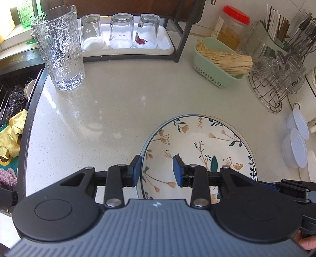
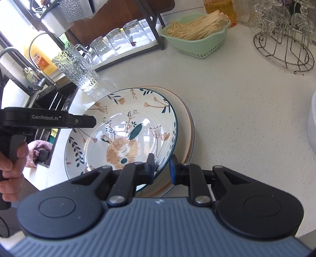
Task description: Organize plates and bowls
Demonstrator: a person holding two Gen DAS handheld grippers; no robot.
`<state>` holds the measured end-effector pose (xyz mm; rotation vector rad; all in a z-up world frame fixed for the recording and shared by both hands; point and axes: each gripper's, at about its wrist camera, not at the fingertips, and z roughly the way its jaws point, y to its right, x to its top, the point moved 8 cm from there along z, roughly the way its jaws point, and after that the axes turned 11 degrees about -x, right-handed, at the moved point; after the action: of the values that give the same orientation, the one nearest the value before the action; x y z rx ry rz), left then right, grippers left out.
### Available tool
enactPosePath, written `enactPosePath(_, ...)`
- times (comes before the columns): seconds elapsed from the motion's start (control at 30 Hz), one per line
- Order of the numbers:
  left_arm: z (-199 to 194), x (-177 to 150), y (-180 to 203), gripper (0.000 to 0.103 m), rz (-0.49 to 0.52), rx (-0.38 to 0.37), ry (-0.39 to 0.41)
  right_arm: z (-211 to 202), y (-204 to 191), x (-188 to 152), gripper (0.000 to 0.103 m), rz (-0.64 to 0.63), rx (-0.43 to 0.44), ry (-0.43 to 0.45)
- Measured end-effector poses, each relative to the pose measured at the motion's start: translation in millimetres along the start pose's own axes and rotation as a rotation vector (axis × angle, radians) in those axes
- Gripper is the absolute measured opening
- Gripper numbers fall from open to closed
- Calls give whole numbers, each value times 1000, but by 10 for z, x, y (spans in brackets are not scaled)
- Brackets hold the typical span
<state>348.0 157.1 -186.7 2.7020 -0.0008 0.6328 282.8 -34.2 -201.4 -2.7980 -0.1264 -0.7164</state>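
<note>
Floral bowl [image 2: 126,130], teal-rimmed, glossy

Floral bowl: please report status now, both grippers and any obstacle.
Right gripper shut on floral bowl rim. Left gripper open astride the opposite rim. Bowl sits on plates. Glass close behind.

Floral-patterned white ceramic bowl [image 2: 126,134]: near rim hidden behind the right gripper's black fingers [image 2: 148,168].
Beige-rimmed plates stacked beneath it [image 2: 187,126]: only a right-hand crescent shows; how many cannot be told.
Translucent plastic tubs [image 1: 296,136]: cut off by the left view's right edge.
Clear glasses on the wire rack [image 1: 276,65]: blurred together, number unclear.
Green-labelled bottle [image 1: 25,13]: cropped at the top, label unreadable.
Sink contents [image 1: 11,126]: partly cut off at the left edge.
</note>
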Motion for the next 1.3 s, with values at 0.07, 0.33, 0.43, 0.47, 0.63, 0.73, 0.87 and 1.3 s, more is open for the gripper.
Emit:
enactPosePath(0.07, -1, 5, -25, 40, -23, -3, 3, 2, -3, 4, 20, -4, -3, 2)
enactPosePath(0.33, -41, 56, -48, 40, -71, -20, 31, -37, -69, 28, 21, -83, -44, 36)
enactPosePath(0.43, -46, 44, -34, 40, -73, -18, 34, -43, -66, 52, 21, -93, -54, 44)
enactPosePath(0.47, -48, 43, -30, 40, -75, -18, 35, -46, -67, 54, 21, -99, -57, 46)
enactPosePath(0.63, -49, 25, -43, 40, -86, -11, 34, -94, -94, 81, 21, -148, -96, 62)
enactPosePath(0.73, -40, 24, -36, 40, -96, -15, 36, -119, -86, 86, 21, -186, -136, 66)
enactPosePath(0.87, -23, 24, -8, 40, -100, -18, 42, -101, -63, 81, 21, -184, -103, 55)
enactPosePath(1.3, -244, 25, 196, 40, -84, -6, 101, -276, 25, 143, 20, -169, -89, 130)
